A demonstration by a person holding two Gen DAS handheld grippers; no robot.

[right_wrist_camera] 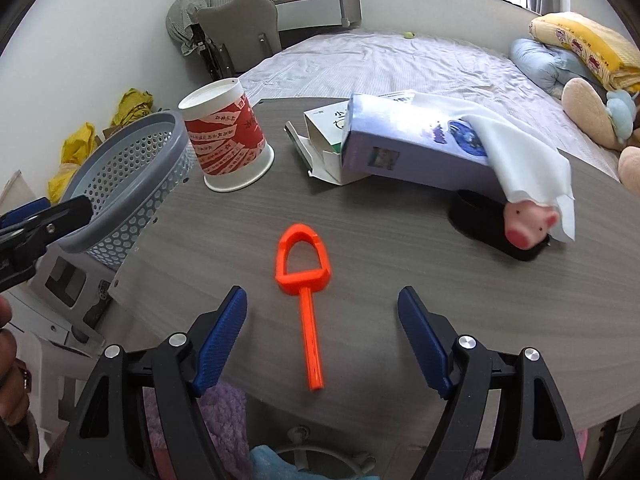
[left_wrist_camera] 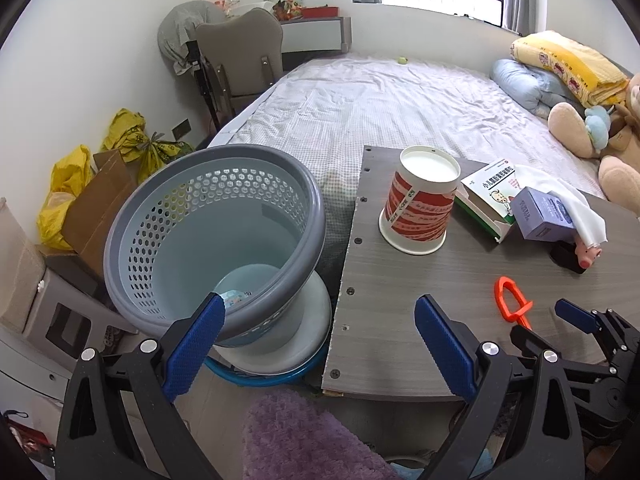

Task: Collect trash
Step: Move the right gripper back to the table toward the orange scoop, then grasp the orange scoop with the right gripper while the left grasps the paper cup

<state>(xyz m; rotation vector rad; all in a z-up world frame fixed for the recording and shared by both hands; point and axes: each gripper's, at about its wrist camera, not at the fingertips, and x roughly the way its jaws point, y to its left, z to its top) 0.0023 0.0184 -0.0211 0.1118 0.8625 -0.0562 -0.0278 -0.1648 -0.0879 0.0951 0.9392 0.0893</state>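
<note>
A grey perforated waste basket (left_wrist_camera: 224, 240) stands tilted beside the table's left edge, with a small item in its bottom. It also shows in the right wrist view (right_wrist_camera: 132, 184). On the grey table (right_wrist_camera: 360, 216) stand an upside-down red-and-white paper cup (right_wrist_camera: 226, 136), an open green-and-white box (right_wrist_camera: 324, 128), a purple box (right_wrist_camera: 408, 148) under a white tissue (right_wrist_camera: 520, 160), and an orange plastic tool (right_wrist_camera: 304, 280). My left gripper (left_wrist_camera: 320, 344) is open, its left finger by the basket rim. My right gripper (right_wrist_camera: 320, 340) is open, either side of the orange tool's handle.
A pink pig toy (right_wrist_camera: 524, 224) sits on a black object (right_wrist_camera: 480, 216) at the table's right. A bed (left_wrist_camera: 380, 100) with pillows and plush toys lies behind. Yellow bags (left_wrist_camera: 68, 184) and cardboard stand at the left wall. A chair (left_wrist_camera: 240, 56) stands at the back.
</note>
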